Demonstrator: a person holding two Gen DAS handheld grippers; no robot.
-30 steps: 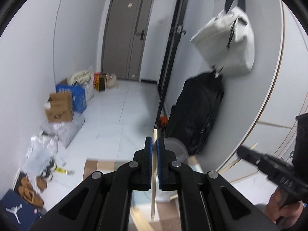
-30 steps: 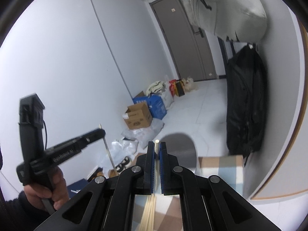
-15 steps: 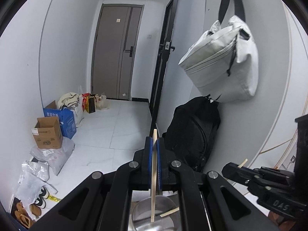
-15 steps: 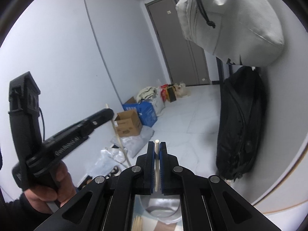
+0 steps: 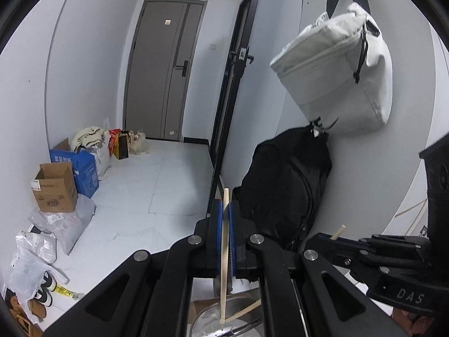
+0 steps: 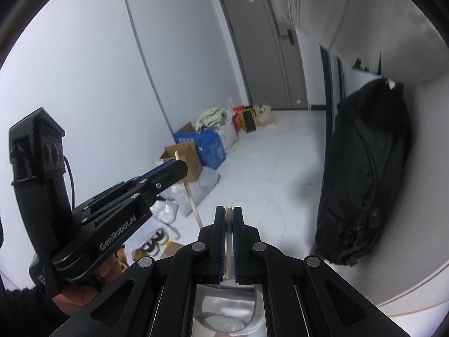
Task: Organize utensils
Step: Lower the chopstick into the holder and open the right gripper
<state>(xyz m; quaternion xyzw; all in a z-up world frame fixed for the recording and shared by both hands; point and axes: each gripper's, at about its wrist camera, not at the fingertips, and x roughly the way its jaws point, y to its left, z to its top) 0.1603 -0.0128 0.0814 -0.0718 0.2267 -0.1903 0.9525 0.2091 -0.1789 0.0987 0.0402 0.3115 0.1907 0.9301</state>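
Each gripper grasps one chopstick: the left gripper (image 5: 223,219) is clenched on a chopstick (image 5: 223,258) hanging tip-down into the metal bowl (image 5: 207,321), and the right gripper (image 6: 229,224) pinches the other chopstick (image 6: 229,241) over that bowl. A second ago both were lower, with the cloth-covered table below; now they've swung up over the bowl. Looks like the drop-in is next. The black backpack (image 5: 283,185) slumps against the wall beyond.

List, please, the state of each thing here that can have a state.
left gripper: shut on a chopstick, held upright.
right gripper: shut on a second chopstick.
metal container: open, below both grippers.
grey door: closed.
white bag: hanging on the wall.
cardboard box: flaps open.
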